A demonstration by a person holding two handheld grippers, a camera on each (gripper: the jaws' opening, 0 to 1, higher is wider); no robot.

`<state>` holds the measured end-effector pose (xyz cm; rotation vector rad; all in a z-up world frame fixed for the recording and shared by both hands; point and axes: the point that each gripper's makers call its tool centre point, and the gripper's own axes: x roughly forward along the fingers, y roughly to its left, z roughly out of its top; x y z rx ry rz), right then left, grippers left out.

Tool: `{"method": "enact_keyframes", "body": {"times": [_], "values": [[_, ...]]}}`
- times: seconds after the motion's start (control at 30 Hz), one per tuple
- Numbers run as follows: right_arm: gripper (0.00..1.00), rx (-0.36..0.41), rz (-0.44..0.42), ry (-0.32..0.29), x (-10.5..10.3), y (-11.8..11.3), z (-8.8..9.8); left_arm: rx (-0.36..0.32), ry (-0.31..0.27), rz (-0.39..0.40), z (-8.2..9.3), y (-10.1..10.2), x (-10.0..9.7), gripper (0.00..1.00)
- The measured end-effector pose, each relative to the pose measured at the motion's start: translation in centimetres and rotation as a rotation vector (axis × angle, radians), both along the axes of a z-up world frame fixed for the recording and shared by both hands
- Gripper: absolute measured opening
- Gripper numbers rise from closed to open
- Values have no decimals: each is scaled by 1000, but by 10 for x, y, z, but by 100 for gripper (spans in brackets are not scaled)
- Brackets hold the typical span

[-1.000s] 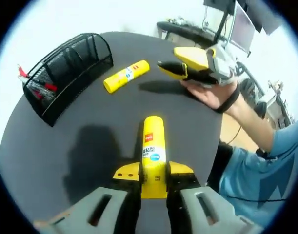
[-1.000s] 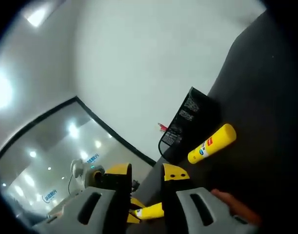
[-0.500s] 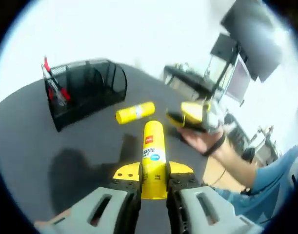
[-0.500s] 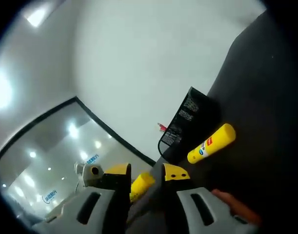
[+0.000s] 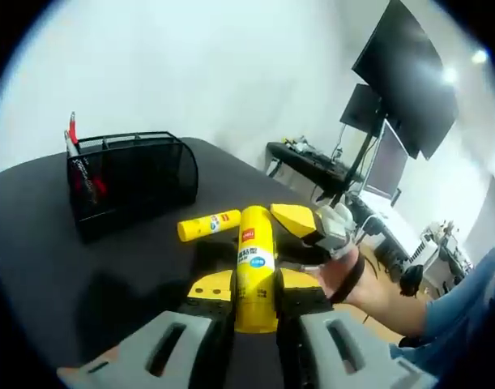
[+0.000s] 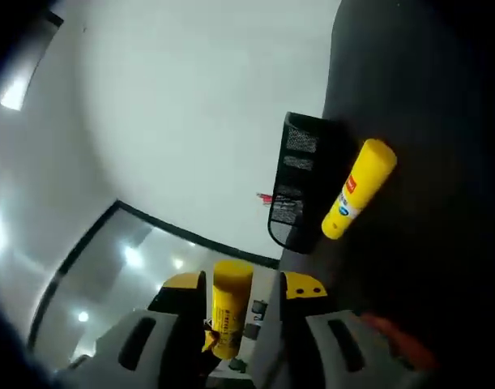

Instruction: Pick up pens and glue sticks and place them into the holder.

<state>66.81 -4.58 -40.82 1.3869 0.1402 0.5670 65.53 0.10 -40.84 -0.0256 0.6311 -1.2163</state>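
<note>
While the left gripper (image 5: 256, 296) pinches one glue stick (image 5: 254, 267) lengthwise between its jaws, raised off the table (image 5: 36, 267) short of the holder (image 5: 134, 182), apparently ready to carry it there, the right gripper (image 5: 308, 231) hovers just beside a second glue stick (image 5: 208, 226), which lies on the table in front of the holder. Its jaws look spread and empty. Two glue sticks are visible, one wire holder, and at least one red pen (image 5: 72, 134) already standing in it.

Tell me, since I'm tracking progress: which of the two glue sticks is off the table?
The glue stick clamped upright between the left gripper's jaws. The other glue stick lies on its side on the black table, beside the mesh holder.
</note>
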Motion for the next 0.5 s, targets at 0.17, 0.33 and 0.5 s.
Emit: {"method": "enact_keyframes", "body": {"times": [0.17, 0.33, 0.5], "values": [[24, 46, 23, 13, 5, 5, 0, -9, 2, -4, -3, -3, -2, 14], [19, 45, 12, 5, 6, 3, -1, -11, 1, -6, -6, -4, -4, 14], [18, 46, 27, 16, 8, 4, -2, -8, -2, -10, -8, -4, -7, 14]]}}
